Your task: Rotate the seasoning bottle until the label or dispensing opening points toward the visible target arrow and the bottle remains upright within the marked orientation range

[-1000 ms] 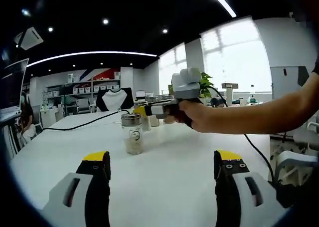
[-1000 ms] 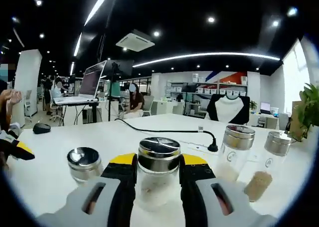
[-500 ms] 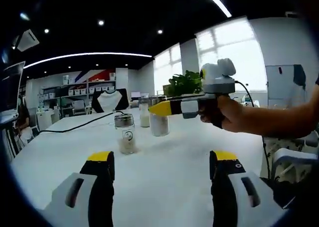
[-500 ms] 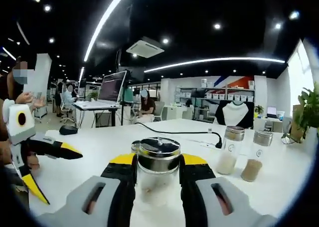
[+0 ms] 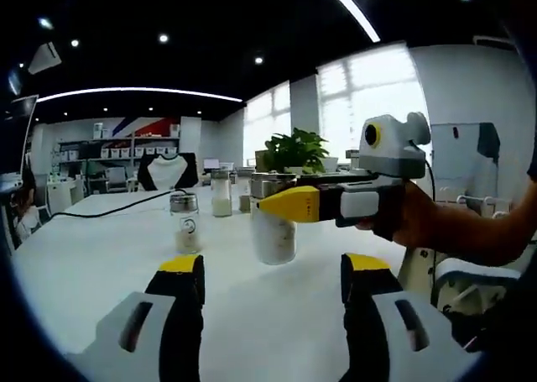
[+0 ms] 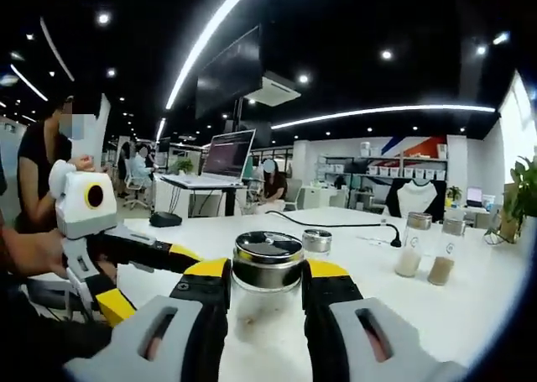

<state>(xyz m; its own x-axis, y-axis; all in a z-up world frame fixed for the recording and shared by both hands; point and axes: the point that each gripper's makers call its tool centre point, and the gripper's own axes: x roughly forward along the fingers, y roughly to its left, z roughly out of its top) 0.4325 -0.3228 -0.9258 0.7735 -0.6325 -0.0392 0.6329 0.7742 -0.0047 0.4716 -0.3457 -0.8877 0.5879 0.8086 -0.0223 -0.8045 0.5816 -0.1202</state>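
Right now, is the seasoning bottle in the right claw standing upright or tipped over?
Upright. In the right gripper view the seasoning bottle sits straight between the right claw's yellow-tipped jaws, its metal cap level on top.

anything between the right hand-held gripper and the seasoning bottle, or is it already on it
Nothing stands between them. The right hand-held gripper is already shut on the seasoning bottle, jaws on either side below its metal lid. No target arrow is visible on the white table.
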